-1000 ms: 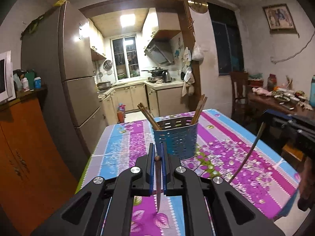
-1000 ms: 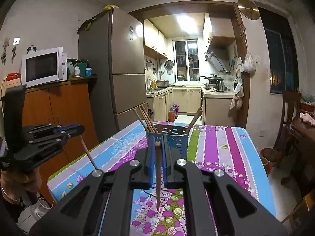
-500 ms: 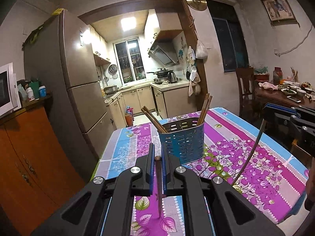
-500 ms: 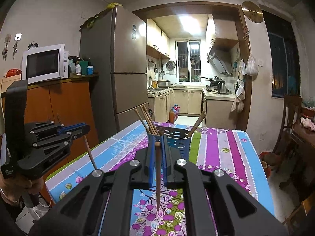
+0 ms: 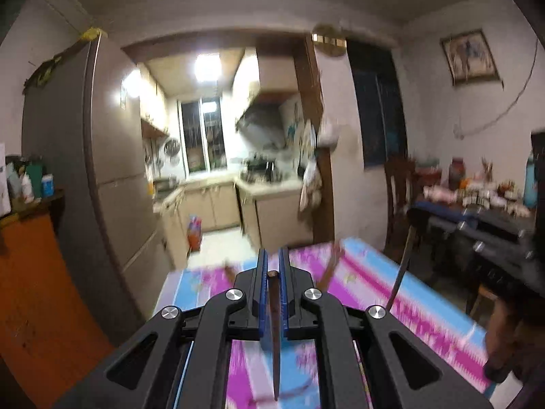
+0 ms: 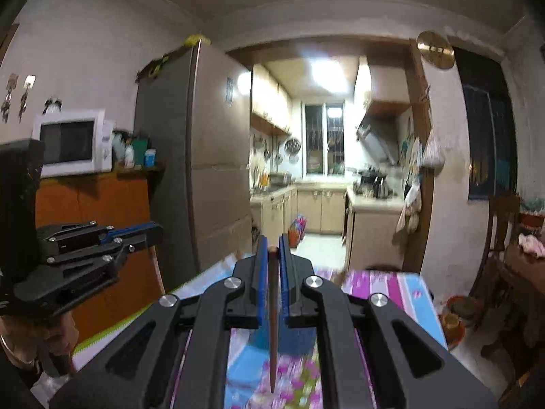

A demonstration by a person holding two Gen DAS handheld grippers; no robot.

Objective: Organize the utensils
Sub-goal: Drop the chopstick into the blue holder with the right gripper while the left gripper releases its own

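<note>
The left gripper is clamping one brown chopstick between its blue pads, and the right gripper is pinching a second chopstick the same way; each stick is hanging point-down below its jaws, above the table. In the left wrist view the right gripper is showing at the right edge with its stick slanting down. In the right wrist view the left gripper is sitting at the left edge, a hand gripping its handle.

Both pictures are blurring. The tall fridge is standing just beside the table's far left corner, and an orange cabinet is running along that left side, carrying one white microwave. The table, in its pink and blue striped cloth, is ending at a far edge facing the kitchen doorway, with bare floor beyond. To the right a wooden chair and a cluttered side table are standing apart from the table's right edge. Two more stick tips are poking up behind the left jaws; their holder is hidden.
</note>
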